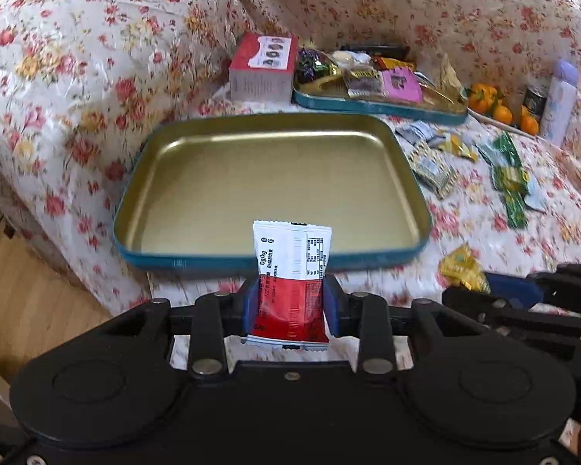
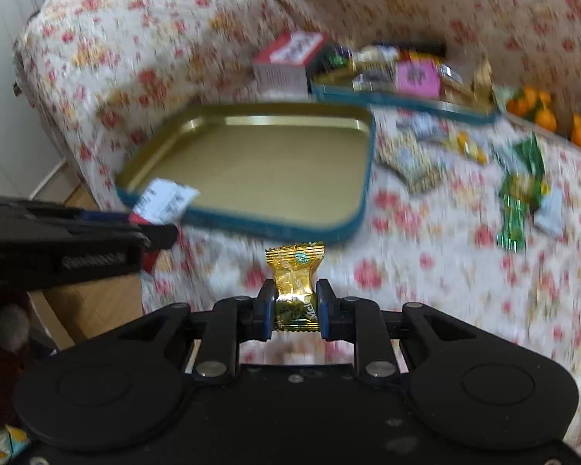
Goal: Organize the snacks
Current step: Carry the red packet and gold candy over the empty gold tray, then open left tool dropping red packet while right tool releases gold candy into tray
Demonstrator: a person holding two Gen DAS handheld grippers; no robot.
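Observation:
My left gripper (image 1: 290, 290) is shut on a red and white sachet (image 1: 290, 271), held upright just short of the near rim of an empty gold tray with a teal rim (image 1: 228, 261). My right gripper (image 2: 293, 290) is shut on a gold candy (image 2: 295, 271), held above the floral cover in front of the same tray (image 2: 275, 228). The left gripper with its sachet (image 2: 162, 197) shows at the left of the right wrist view. The gold candy (image 1: 463, 267) and right gripper show at the right of the left wrist view.
A second teal tray (image 1: 375, 106) filled with snacks sits behind, beside a red and white box (image 1: 263, 66). Loose green, yellow and patterned packets (image 1: 509, 178) lie to the right on the floral cover. Oranges (image 1: 499, 110), a can and a white bottle (image 1: 559, 100) stand far right. Wooden floor lies left.

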